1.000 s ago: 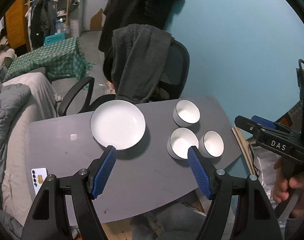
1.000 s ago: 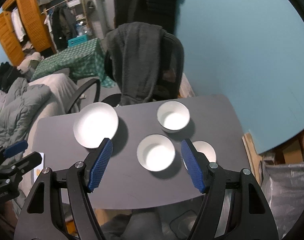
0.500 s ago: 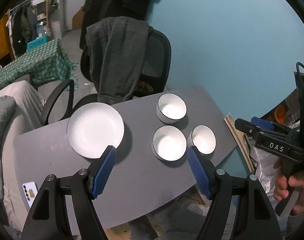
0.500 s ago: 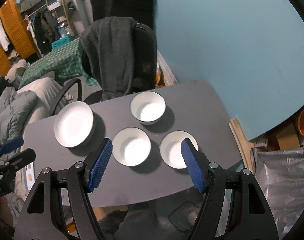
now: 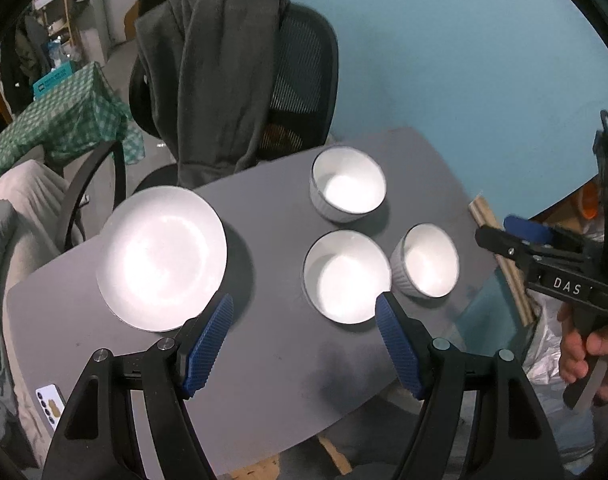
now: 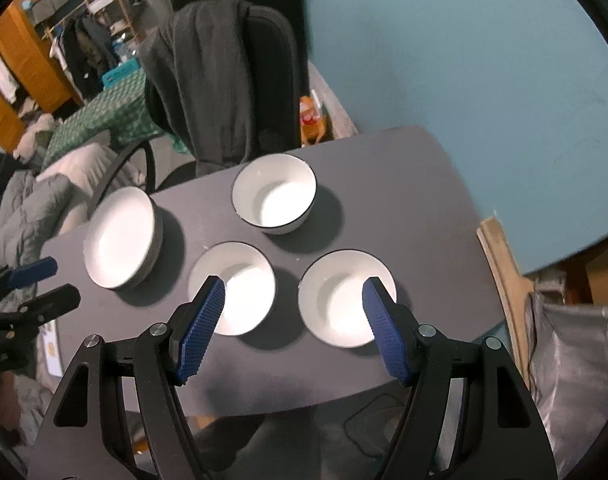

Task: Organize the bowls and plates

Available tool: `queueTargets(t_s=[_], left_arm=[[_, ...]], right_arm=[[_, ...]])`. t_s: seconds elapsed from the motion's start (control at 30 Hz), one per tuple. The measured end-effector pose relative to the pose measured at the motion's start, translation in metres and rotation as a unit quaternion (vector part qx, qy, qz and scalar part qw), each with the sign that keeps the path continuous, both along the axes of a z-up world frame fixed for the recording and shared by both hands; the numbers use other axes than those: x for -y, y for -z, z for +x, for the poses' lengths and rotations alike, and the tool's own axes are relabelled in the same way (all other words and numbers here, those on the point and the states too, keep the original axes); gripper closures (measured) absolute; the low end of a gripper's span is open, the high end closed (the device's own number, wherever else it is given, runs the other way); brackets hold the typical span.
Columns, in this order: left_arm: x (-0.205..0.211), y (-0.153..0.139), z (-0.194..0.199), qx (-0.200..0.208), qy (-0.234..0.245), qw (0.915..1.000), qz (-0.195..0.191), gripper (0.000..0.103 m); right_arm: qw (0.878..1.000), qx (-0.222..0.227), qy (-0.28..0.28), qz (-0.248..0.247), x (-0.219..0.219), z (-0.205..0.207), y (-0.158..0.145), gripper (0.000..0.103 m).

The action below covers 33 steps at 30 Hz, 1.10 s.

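A grey table (image 5: 272,360) holds a stack of white plates (image 5: 162,258) on the left and three white bowls: a far bowl (image 5: 348,190), a middle bowl (image 5: 346,276) and a right bowl (image 5: 426,266). My left gripper (image 5: 304,320) is open and empty, above the table's near side, between the plates and the middle bowl. My right gripper (image 6: 294,306) is open and empty, above the middle bowl (image 6: 232,288) and the right bowl (image 6: 346,298). The far bowl (image 6: 274,194) and the plates (image 6: 120,238) also show in the right wrist view.
An office chair draped with a dark jacket (image 5: 224,80) stands behind the table. A blue wall (image 5: 464,60) is at the right. A phone (image 5: 50,402) lies near the table's left front edge. A bed with grey covers (image 6: 28,208) is at the left.
Both grippers have moved closer to the table and to the right; the dishes look larger. No dish has moved. Both grippers stay open.
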<state>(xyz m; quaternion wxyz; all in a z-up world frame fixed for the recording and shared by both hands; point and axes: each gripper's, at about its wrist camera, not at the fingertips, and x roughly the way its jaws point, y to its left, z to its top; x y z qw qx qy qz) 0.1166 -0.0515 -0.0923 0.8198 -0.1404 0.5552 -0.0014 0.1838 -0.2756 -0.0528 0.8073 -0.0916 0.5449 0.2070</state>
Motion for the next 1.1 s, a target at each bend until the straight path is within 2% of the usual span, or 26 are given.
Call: queueTargets(t_s=[0.17, 0.4, 0.6, 0.7, 0.83, 0.9, 0.97, 1.1], left_arm=[[0.003, 0.028, 0.012, -0.024, 0.004, 0.9997, 0.002, 0.028], [0.002, 0.067, 0.027, -0.050, -0.013, 0.9986, -0.009, 0.028], [0.013, 0.099, 0.036, -0.075, 0.012, 0.9969, 0.019, 0.028], [0.012, 0.114, 0.038, -0.089, 0.002, 0.9961, 0.004, 0.028], [0.010, 0.130, 0.037, -0.106, -0.018, 0.9942, -0.010, 0.028], [0.011, 0.135, 0.037, -0.108, -0.019, 0.9939, -0.009, 0.028], [0.013, 0.140, 0.036, -0.115, -0.019, 0.9931, -0.017, 0.031], [0.018, 0.144, 0.036, -0.122, -0.025, 0.9918, -0.028, 0.035]], right_arm=[[0.999, -0.017, -0.037, -0.009, -0.010, 0.016, 0.033, 0.032], [0.995, -0.051, -0.083, -0.007, -0.029, 0.032, 0.066, 0.032], [0.987, -0.072, -0.142, -0.035, -0.056, 0.042, 0.093, 0.032], [0.981, -0.087, -0.165, -0.051, -0.066, 0.045, 0.110, 0.032], [0.973, -0.101, -0.193, -0.072, -0.077, 0.047, 0.126, 0.037], [0.971, -0.105, -0.200, -0.084, -0.079, 0.047, 0.132, 0.041], [0.968, -0.113, -0.206, -0.088, -0.080, 0.048, 0.135, 0.050], [0.964, -0.122, -0.214, -0.099, -0.079, 0.047, 0.143, 0.057]])
